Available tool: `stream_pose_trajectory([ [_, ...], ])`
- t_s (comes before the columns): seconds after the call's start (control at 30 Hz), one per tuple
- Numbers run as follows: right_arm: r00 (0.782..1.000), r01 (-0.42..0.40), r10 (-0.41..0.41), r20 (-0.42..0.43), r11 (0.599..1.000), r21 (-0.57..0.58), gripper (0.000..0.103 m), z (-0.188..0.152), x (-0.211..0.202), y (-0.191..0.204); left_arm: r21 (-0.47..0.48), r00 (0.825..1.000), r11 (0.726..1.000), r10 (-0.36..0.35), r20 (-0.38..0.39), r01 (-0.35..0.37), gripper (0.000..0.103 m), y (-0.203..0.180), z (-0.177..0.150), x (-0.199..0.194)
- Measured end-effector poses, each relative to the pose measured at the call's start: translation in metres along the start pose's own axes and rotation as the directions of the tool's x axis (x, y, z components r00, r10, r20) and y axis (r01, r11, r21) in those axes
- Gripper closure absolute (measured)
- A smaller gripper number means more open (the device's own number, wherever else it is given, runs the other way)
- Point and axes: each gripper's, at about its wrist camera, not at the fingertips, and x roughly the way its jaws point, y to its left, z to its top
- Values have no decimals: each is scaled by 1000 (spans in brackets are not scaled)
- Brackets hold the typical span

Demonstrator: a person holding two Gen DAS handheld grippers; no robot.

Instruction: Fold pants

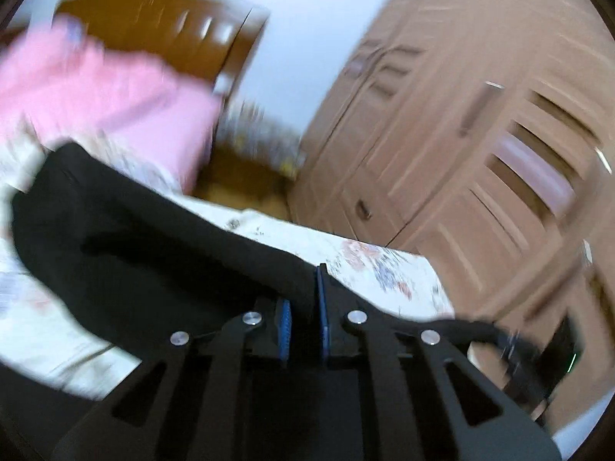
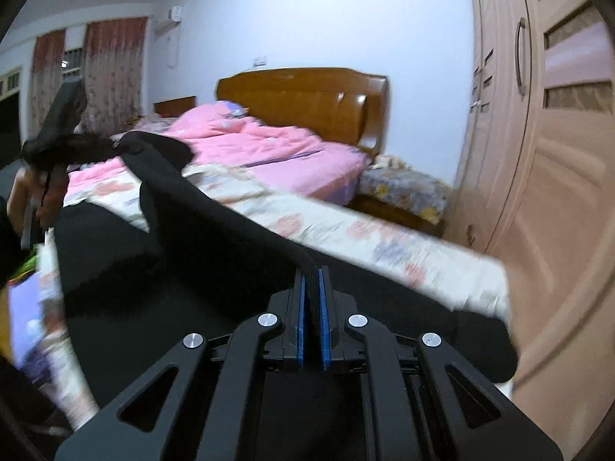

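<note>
Right wrist: no legible writing; right gripper (image 2: 312, 292) pinches black pants (image 2: 215, 230).

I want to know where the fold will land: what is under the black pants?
Under the pants lies a floral sheet on the bed, with a pink quilt farther back. What the spread cloth covers beneath it cannot be seen.

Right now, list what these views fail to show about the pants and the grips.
- Left wrist view: motion blur smears the pants; the left gripper grip point is unclear.
- Right wrist view: the right gripper body hides the fabric below it.
- Both views: waistband and hems indistinguishable.
</note>
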Motion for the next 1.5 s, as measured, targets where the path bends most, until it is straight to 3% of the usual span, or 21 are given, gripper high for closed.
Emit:
stream_pose_trajectory([
  [0.03,999,-20,20,-40,1000,7,94,-18,-6,8,34,999,999,10,33,-11,91,-9,-21,-24],
  [0.1,991,-35,40,-130,999,34,81,-48,-6,18,42,999,999,23,41,-25,90,-16,-74,-61],
  [0.13,978,-32,46,-206,997,70,65,-69,-1,22,30,999,999,31,22,-31,90,-13,-99,-68],
  [0.17,967,-19,43,-249,995,99,56,-83,1,24,3,999,999,43,-19,-43,87,-6,-128,-69],
  [0.2,961,-5,41,-274,991,132,55,-95,0,25,-31,996,998,51,-68,-53,84,3,-151,-65],
  [0.27,974,11,41,-223,974,228,43,-109,-22,26,-117,977,989,64,-202,-89,76,29,-191,-47],
  [0.3,981,8,47,-189,959,285,41,-113,-35,24,-148,974,985,56,-219,-90,72,37,-201,-46],
  [0.33,989,8,45,-141,936,353,41,-118,-50,20,-161,983,985,35,-179,-65,62,39,-204,-51],
  [0.37,994,8,39,-106,915,404,41,-123,-61,17,-174,987,981,59,-152,-86,33,42,-203,-59],
  [0.4,995,12,32,-92,899,438,41,-129,-67,19,-188,990,977,81,-115,-101,21,43,-200,-67],
  [0.5,995,14,43,-88,826,564,41,-143,-69,3,-243,999,969,34,-34,-42,17,50,-193,-85],
  [0.6,996,6,48,-70,785,620,42,-144,-65,-5,-284,999,959,11,-32,-20,16,58,-189,-83],
  [0.73,994,78,-9,-107,747,660,42,-138,-47,-16,-331,998,943,-2,-65,-20,16,70,-199,-71],
  [0.83,992,99,-12,-124,680,726,47,-138,-38,-30,-348,998,937,-2,-60,-20,16,74,-204,-68],
  [1.07,988,145,-44,-151,622,769,61,-144,-41,-30,-337,998,941,27,-60,-46,16,80,-200,-67],
  [1.2,989,144,-63,-133,604,784,61,-145,-45,-30,-345,998,937,28,-54,-45,16,82,-197,-67],
  [1.33,986,168,-106,-131,588,791,60,-144,-36,-33,-305,994,947,78,-74,-97,16,78,-196,-62],
  [1.37,985,169,-115,-126,586,792,71,-145,-36,-33,-299,994,949,84,-75,-102,17,77,-196,-61],
  [1.43,981,190,-150,-126,579,793,84,-149,-37,-33,-274,992,955,98,-80,-116,31,75,-196,-58],
  [1.47,984,169,-148,-101,573,802,86,-152,-39,-34,-270,992,956,91,-91,-113,64,76,-196,-55],
  [1.5,986,150,-147,-79,570,808,86,-153,-42,-34,-274,991,957,67,-115,-97,78,79,-197,-51],
])
